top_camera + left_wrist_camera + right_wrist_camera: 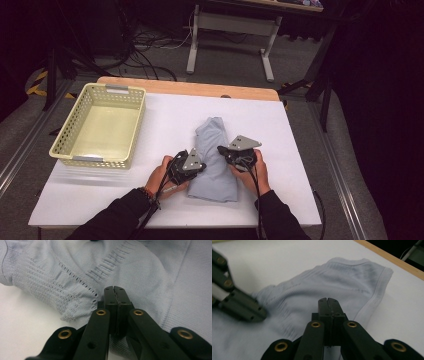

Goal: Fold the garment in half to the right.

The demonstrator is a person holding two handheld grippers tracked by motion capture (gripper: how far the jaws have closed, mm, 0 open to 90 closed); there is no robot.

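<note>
Below the middle of the high view, a pale blue ribbed knit garment (pixel 216 159) lies folded into a long narrow bundle on the white tabletop (pixel 300 165), its far end pointing toward the upper part of the frame. Folded this slim, it looks sized to fit the pale yellow perforated plastic basket (pixel 134 125) standing well apart at the left, which holds nothing yet.

The left gripper (pixel 199 169) rests at the bundle's left edge. In the left gripper view its jaws are pressed together above the knit, with the fabric bunched just beside them (pixel 115 288); whether any cloth is pinched there I cannot tell. It probably steadies that side so the fold does not spring open.

The right gripper (pixel 223 150) sits over the bundle's right half, jaws likewise together with nothing visible between them (pixel 328 300), above the ribbed cloth near its hemmed edge. Closed tips suit pressing or smoothing rather than lifting, so I judge the fold is being tidied before any move to the basket.
</note>
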